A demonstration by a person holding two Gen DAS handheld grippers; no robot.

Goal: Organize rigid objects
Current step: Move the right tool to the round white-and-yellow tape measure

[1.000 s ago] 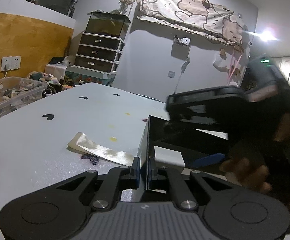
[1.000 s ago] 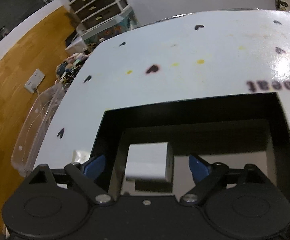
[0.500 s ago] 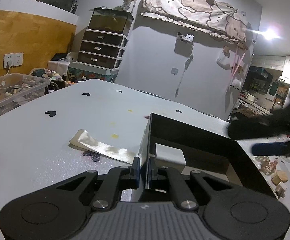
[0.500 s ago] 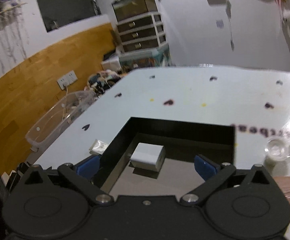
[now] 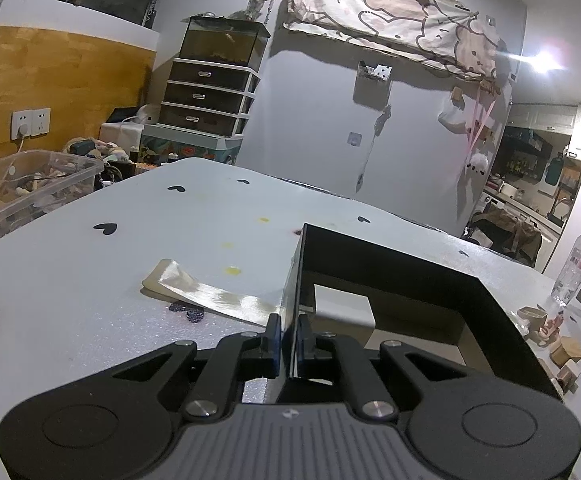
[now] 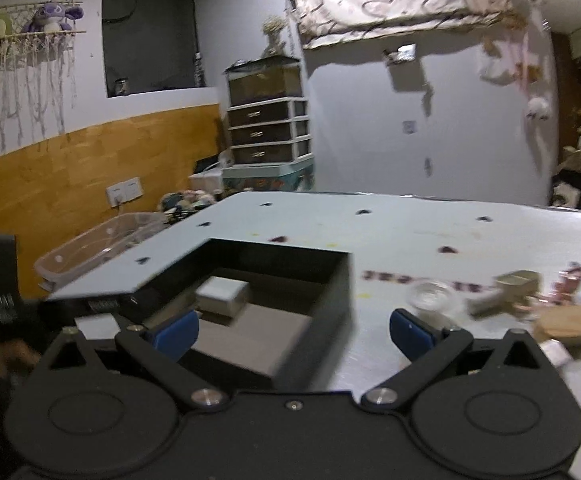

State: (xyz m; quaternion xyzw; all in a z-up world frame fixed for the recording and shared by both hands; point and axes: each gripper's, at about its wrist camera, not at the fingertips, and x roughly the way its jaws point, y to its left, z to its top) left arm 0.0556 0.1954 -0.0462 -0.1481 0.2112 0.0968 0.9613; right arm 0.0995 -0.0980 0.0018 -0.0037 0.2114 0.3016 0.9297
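Presently, black box [image 5: 390, 264] wall pinched by left gripper [image 5: 286, 334], judged for steadying. White block [image 5: 342, 306] lodged inside. Right gripper [image 6: 293, 326] spread, aimed toward wooden pieces [image 6: 518, 290] on table [image 5: 90, 280].

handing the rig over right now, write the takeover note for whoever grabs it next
Left gripper: shut on the near wall of the black box, holding it steady.
Right gripper: open, empty, above the box's right side.
Done: one white box sits inside the black box.
Left: glass dish, cardboard figure, round wooden lid and other small bits lie on the table right of the box.
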